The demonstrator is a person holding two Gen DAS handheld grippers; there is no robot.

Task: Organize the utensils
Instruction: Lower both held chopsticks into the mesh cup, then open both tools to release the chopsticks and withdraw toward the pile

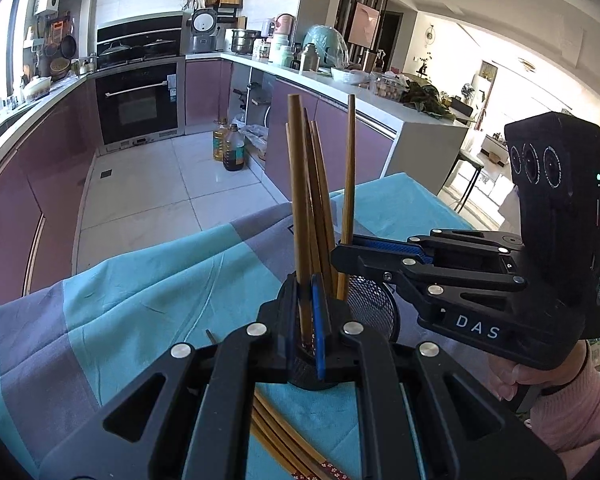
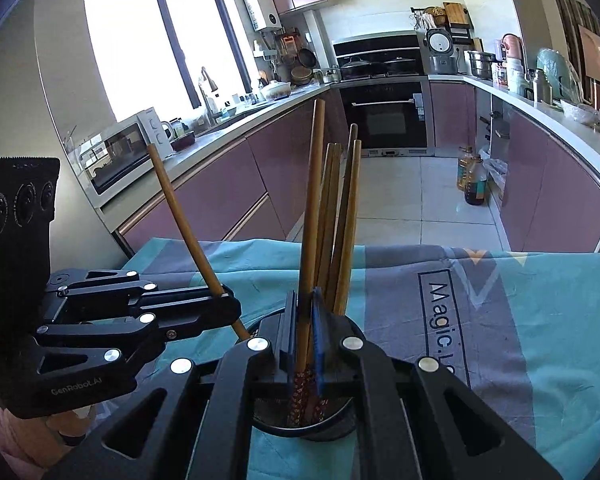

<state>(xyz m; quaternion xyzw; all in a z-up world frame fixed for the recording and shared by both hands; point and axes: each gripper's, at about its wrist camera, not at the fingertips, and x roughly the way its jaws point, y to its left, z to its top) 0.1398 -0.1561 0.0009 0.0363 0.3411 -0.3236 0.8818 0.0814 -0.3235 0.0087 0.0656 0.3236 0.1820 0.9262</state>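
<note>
we are clamping one bamboo chopstick in each tool; the left tool is pinching its chopstick low on the shaft, the right tool likewise, both over the black mesh holder on the cloth-covered table; we are judging them light, stiff, slick; gripping mid-shaft should curb pivoting.

Both tongs are matte black linkages with round silver rivets and blue finger pads; the right tongs carry white "DAS" lettering, the left tongs "GenRobot.AI"; a pink sleeve covers the wrist
</note>
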